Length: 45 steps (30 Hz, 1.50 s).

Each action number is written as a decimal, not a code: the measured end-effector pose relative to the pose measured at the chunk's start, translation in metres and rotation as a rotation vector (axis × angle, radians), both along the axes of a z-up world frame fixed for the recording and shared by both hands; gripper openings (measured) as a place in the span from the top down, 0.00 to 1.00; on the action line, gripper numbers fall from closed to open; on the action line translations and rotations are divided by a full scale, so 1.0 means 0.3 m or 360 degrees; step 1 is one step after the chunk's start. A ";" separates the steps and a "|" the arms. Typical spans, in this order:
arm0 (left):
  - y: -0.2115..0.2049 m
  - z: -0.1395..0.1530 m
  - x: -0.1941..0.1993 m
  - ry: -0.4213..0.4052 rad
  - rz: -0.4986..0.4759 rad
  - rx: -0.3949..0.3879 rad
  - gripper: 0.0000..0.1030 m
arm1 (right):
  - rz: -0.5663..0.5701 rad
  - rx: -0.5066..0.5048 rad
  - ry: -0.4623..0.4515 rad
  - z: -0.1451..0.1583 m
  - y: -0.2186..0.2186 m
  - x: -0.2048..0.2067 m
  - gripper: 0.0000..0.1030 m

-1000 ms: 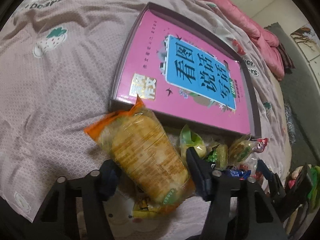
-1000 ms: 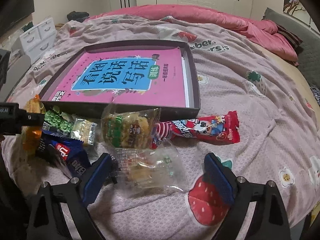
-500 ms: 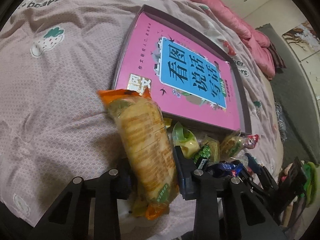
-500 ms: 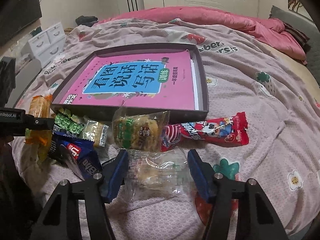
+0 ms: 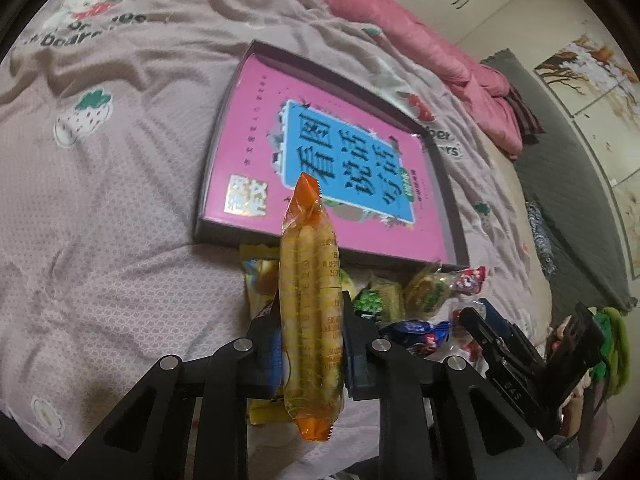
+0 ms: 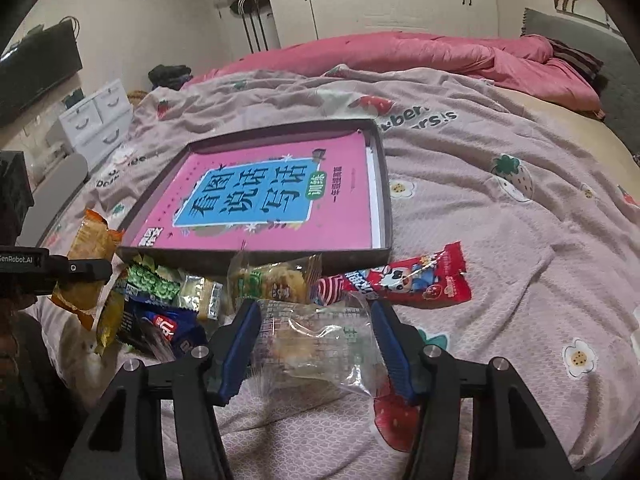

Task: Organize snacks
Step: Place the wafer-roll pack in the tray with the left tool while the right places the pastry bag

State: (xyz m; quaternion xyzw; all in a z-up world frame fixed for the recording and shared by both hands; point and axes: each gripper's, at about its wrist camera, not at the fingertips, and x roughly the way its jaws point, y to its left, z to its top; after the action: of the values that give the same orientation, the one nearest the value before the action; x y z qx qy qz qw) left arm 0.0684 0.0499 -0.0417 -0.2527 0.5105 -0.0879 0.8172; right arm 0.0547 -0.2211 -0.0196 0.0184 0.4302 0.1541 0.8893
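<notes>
My left gripper point(image 5: 310, 336) is shut on an orange-ended packet of yellow biscuits point(image 5: 310, 280), held upright on its edge above the bed; the packet also shows at the left of the right wrist view point(image 6: 86, 264). My right gripper point(image 6: 316, 340) is shut on a clear-wrapped pastry packet point(image 6: 316, 344), its blue pads pressing both sides. A shallow dark box point(image 6: 384, 184) holding a pink book point(image 6: 272, 200) lies beyond the snack pile; it also shows in the left wrist view point(image 5: 216, 176).
Loose snacks lie along the box's near side: a green packet point(image 6: 154, 284), a blue packet point(image 6: 168, 328), a clear cookie packet point(image 6: 276, 284), a red packet point(image 6: 408, 280). A pink duvet point(image 6: 400, 52) lies at the far side. White drawers point(image 6: 96, 120) stand left.
My left gripper has closed fully on the biscuit packet and lifted it, turning it upright. My right gripper has closed from wide open onto the clear pastry packet.
</notes>
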 end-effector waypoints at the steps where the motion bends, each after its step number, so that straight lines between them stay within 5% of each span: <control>1: 0.000 0.009 -0.002 -0.0018 -0.0003 -0.0003 0.77 | -0.0006 0.0008 -0.0008 0.004 -0.003 -0.001 0.44; 16: -0.008 0.094 0.031 -0.0194 -0.0012 0.0049 0.77 | -0.0059 0.0072 -0.0152 0.069 -0.030 0.005 0.44; 31: 0.025 0.082 0.142 -0.0235 0.0071 0.0125 0.77 | -0.0048 0.0078 -0.0262 0.092 -0.001 0.109 0.50; 45: -0.003 -0.008 0.226 -0.0174 0.0052 0.0186 0.77 | -0.0033 -0.0054 -0.0110 -0.004 0.013 0.161 0.51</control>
State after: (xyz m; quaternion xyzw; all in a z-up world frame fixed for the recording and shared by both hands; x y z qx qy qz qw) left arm 0.1362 0.0489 -0.0441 -0.2078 0.4651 -0.0584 0.8585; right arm 0.1030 -0.2172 -0.0209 0.0024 0.4015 0.1383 0.9054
